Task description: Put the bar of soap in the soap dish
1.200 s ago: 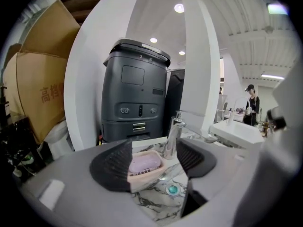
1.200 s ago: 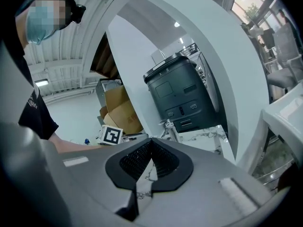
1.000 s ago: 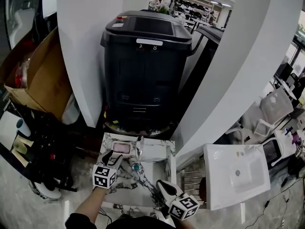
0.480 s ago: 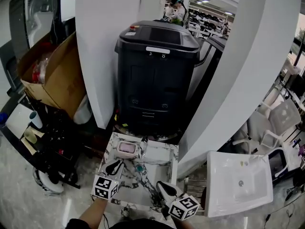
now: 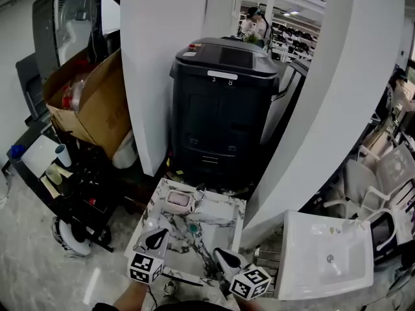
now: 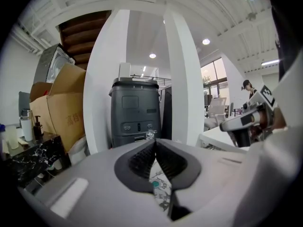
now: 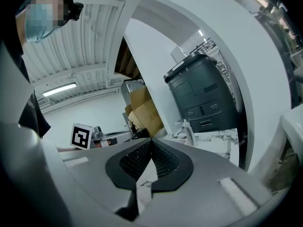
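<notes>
A pink bar of soap (image 5: 177, 199) lies in the pale soap dish (image 5: 179, 209) at the far left corner of the small marble basin (image 5: 224, 216). My left gripper (image 5: 155, 238) hangs over the basin's near left edge, well short of the dish, with its jaws shut and nothing between them (image 6: 155, 142). At the near right of the basin my right gripper (image 5: 222, 256) is also shut and holds nothing (image 7: 151, 141). A green drain plug (image 5: 192, 227) sits in the basin between the two grippers and the dish.
A chrome tap (image 5: 200, 195) stands just right of the dish. Behind the basin are a black machine (image 5: 224, 102) and white pillars (image 5: 162, 63). A cardboard box (image 5: 91, 102) and a black stand (image 5: 78, 186) are at left; a white washbasin (image 5: 327, 254) lies at right.
My left gripper has drawn back from the soap dish toward the basin's near edge and its jaws have closed empty. The soap stays in the dish. The right gripper has hardly shifted.
</notes>
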Demonstrator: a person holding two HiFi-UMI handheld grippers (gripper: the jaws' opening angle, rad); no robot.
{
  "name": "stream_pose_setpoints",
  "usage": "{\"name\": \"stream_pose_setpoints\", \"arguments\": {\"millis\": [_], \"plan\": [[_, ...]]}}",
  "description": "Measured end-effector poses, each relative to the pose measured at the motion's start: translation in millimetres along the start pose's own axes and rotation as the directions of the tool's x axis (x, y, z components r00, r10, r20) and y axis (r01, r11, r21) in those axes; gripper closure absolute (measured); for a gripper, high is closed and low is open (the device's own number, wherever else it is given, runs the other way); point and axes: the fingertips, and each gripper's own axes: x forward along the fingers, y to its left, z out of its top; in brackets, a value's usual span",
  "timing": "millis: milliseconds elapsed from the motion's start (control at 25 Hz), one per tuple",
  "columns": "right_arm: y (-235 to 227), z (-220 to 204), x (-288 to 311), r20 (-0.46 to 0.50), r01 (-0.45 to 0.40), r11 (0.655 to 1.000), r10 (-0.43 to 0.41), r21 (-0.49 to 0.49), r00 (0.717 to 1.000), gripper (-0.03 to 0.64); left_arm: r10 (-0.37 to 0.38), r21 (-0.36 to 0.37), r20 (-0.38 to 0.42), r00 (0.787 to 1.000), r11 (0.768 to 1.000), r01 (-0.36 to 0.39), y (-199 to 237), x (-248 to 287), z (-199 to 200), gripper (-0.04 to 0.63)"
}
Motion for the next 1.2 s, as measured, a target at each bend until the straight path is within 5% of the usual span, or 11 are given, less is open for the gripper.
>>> {"name": "stream_pose_setpoints", "arguments": {"millis": [520, 1200], "plan": [[-1.4, -3.7, -29.8, -0.025, -0.054, 0.998, 0.053, -0.021, 0.998, 0.630, 0.095, -0.032, 0.041, 0.995, 0.995, -0.094, -46.2, -54.8, 7.9, 0.543], [-3.9, -19.3, -52.9, -0.093, -0.082, 0.996, 0.078, -0.043, 0.993, 0.629, 0.061, -0.086, 0.080, 0.995, 0.995, -0.054, -100.5, -74.3, 1.0, 0.543]]}}
